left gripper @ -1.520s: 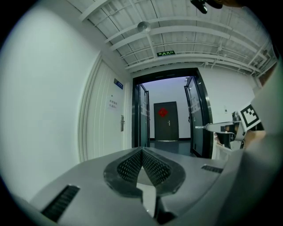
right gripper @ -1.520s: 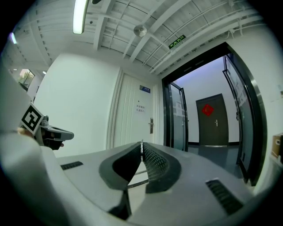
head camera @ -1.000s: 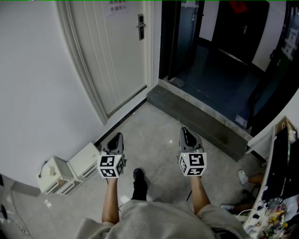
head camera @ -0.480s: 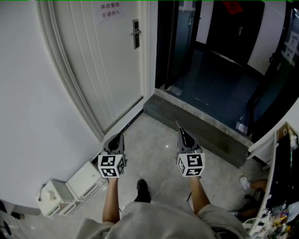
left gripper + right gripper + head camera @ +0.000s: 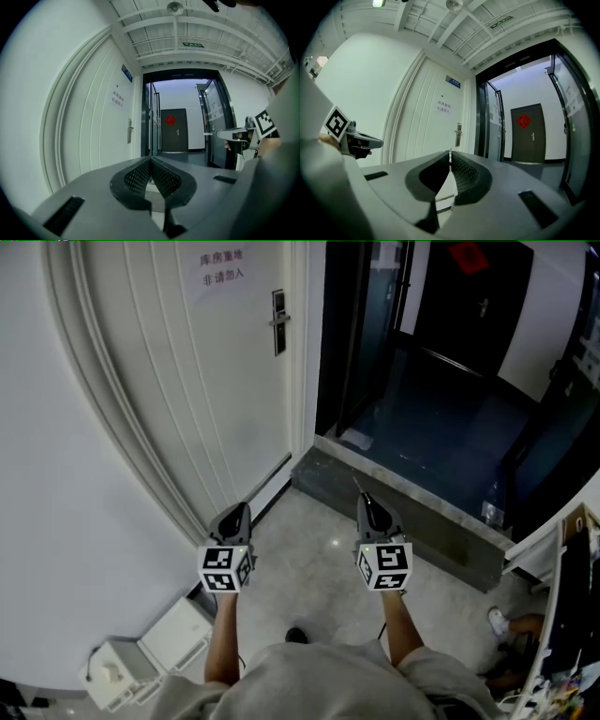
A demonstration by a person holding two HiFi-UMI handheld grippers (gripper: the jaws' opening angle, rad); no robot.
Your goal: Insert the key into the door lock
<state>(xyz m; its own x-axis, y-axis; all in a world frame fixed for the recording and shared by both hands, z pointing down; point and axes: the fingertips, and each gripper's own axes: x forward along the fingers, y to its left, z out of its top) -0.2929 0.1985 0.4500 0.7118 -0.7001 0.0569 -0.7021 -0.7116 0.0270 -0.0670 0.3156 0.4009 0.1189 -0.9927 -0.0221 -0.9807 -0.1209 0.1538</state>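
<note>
A white door [image 5: 197, 381] stands ahead on the left, with its dark lock plate and handle [image 5: 279, 320] near the right edge; the lock [image 5: 459, 135] also shows in the right gripper view and the lock [image 5: 130, 131] in the left gripper view. My right gripper [image 5: 367, 501] is shut on a thin metal key [image 5: 450, 153] that sticks out past its tips, pointing level towards the door, still well short of it. My left gripper [image 5: 234, 510] is level beside it, its jaws shut with nothing between them [image 5: 151, 160].
Right of the door is a dark open doorway behind a raised grey threshold [image 5: 403, 512], with a dark door bearing a red ornament [image 5: 478, 254] beyond. White boxes [image 5: 150, 652] sit on the floor by the wall at lower left. A desk edge [image 5: 572, 615] is at far right.
Both grippers have been carried forward towards the door, side by side. The door and lock now look nearer, and the white boxes have slid to the lower left corner.
</note>
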